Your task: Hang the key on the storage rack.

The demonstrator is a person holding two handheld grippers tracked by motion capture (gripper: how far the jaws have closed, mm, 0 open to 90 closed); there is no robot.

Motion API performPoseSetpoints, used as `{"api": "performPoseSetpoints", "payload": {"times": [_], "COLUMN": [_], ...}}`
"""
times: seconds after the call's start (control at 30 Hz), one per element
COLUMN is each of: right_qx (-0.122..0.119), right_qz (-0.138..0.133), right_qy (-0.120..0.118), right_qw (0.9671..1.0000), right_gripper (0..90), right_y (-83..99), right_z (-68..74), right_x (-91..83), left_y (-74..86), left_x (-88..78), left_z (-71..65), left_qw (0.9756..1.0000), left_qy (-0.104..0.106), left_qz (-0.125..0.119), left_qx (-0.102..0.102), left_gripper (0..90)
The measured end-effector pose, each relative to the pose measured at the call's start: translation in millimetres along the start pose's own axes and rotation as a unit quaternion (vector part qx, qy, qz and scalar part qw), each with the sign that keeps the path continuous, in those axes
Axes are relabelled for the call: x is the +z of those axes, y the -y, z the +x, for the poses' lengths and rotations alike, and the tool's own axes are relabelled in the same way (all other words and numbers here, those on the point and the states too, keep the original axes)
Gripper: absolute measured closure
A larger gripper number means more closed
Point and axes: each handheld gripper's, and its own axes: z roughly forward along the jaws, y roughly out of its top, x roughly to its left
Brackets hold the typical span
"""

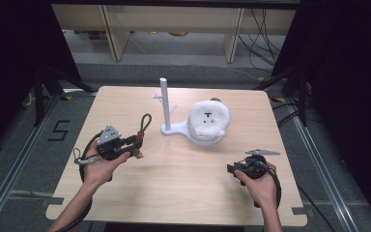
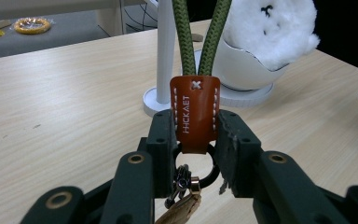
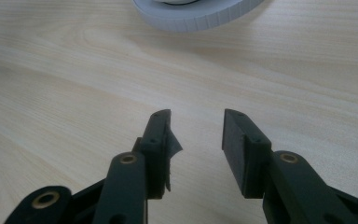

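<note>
A keychain with a green rope loop (image 1: 145, 123) and an orange leather tab (image 2: 195, 112) is clamped in my left gripper (image 1: 131, 143), which is shut on the tab at the table's left. The rope loop (image 2: 200, 32) rises from the jaws; a metal ring and small clasp (image 2: 186, 182) hang below them. A white stand with an upright post and small pegs (image 1: 165, 104) stands mid-table, its post (image 2: 166, 46) just beyond the keychain. My right gripper (image 1: 232, 169) is open above bare wood at the front right, its fingers (image 3: 161, 140) holding nothing.
A white fluffy plush (image 1: 208, 116) sits in a white bowl-like base (image 2: 242, 63) beside the stand. The base's round rim (image 3: 196, 14) lies ahead of the right gripper. Wooden furniture legs and cables stand beyond the table's far edge.
</note>
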Motion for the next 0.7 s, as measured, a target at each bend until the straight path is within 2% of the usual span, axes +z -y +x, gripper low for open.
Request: {"api": "performPoseSetpoints", "payload": {"times": [0.1, 0.43, 0.7], "right_qx": [0.003, 0.000, 0.001], "right_qz": [-0.006, 0.001, 0.001], "right_qy": [-0.004, 0.004, 0.003], "right_qw": [1.0000, 1.0000, 1.0000], "right_gripper": [62.7, 62.4, 62.1], "right_y": [0.4, -0.2, -0.3], "right_z": [0.2, -0.2, -0.3], "right_x": [1.3, -0.5, -0.4], "left_y": [-4.3, -21.1, -26.1], "left_x": [1.5, 6.4, 13.5], "left_z": [1.6, 4.7, 5.1], "left_qw": [1.0000, 0.9998, 0.9998], "left_qy": [-0.002, -0.011, -0.012], "left_qz": [-0.001, -0.015, -0.016], "left_qx": [0.002, 0.007, 0.007], "left_gripper": [67.6, 67.7, 67.6]}}
